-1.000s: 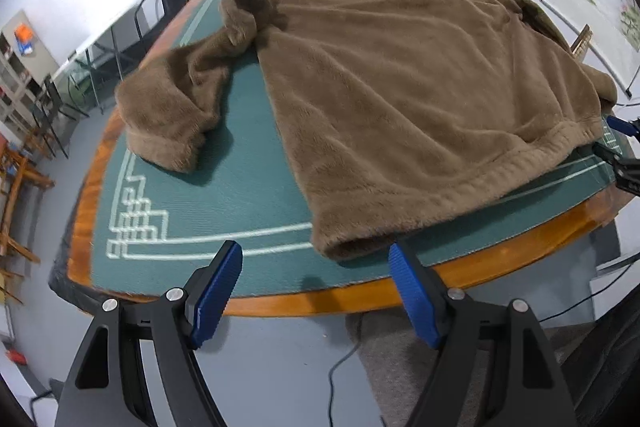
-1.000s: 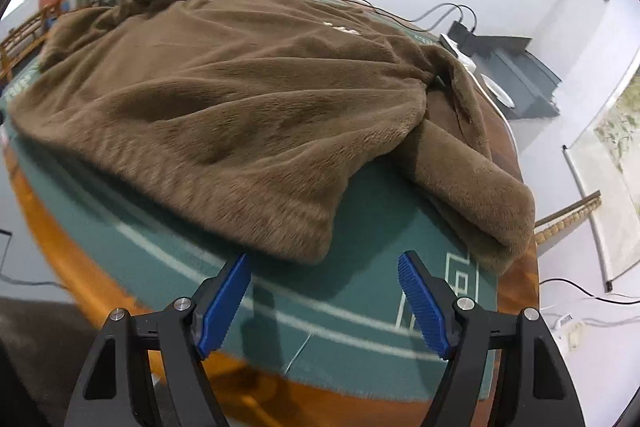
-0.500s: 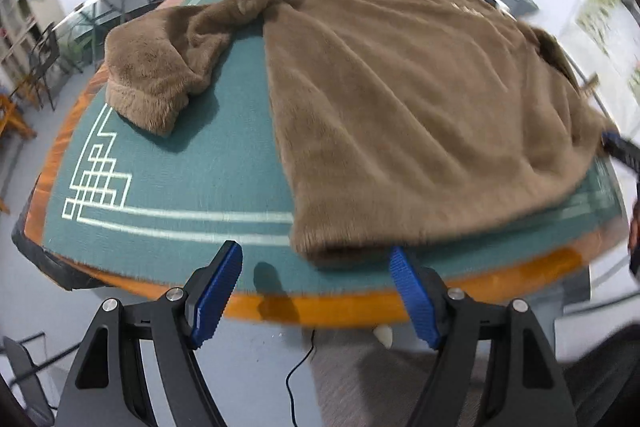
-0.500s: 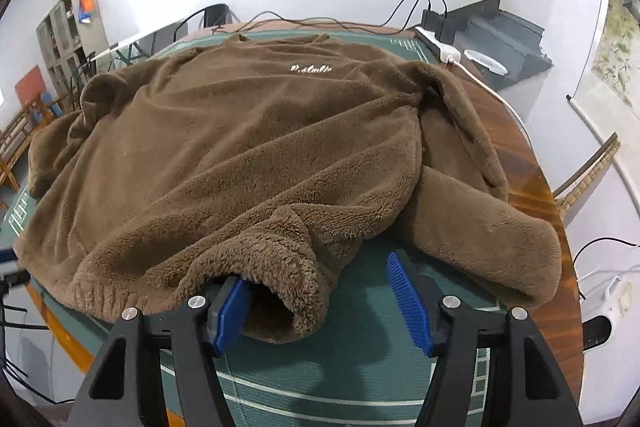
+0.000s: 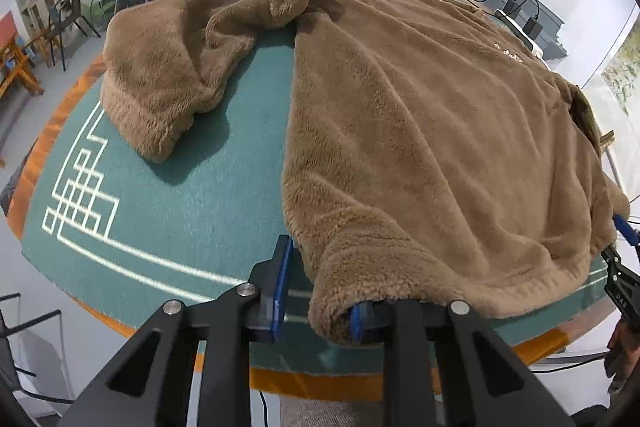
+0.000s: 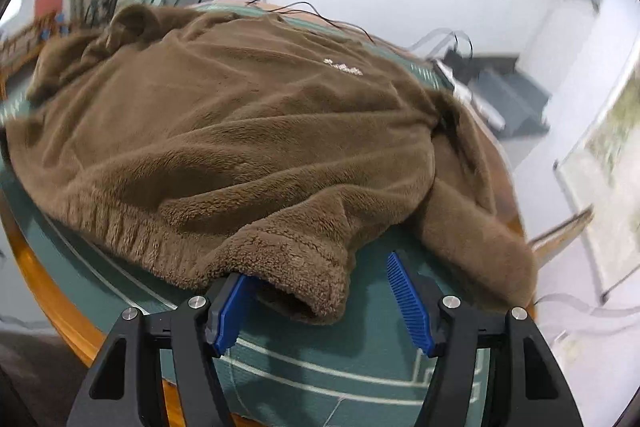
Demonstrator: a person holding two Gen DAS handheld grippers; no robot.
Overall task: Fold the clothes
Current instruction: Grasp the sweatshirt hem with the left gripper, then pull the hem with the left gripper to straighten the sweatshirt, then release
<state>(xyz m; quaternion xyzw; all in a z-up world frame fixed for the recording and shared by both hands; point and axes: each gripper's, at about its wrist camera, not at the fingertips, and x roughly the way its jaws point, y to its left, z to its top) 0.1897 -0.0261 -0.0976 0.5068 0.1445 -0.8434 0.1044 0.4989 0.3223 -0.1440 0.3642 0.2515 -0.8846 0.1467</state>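
Grasping step: left gripper [image 5: 316, 291] jaws closing on the sweater [image 5: 420, 131] hem corner, lower centre; right gripper [image 6: 320, 301] jaws closing around the other corner — not yet pinched. Next: lift both evenly off the bench [image 5: 180, 211].

Sweater [image 6: 248, 131] chest lettering (white) is unreadable.

The fluffy brown fleece sweater [image 5: 420, 131] draped over and hid the left gripper's [image 5: 318, 301] right blue pad. Small white lettering on the sweater's chest [image 6: 343, 67] was too blurred to read.
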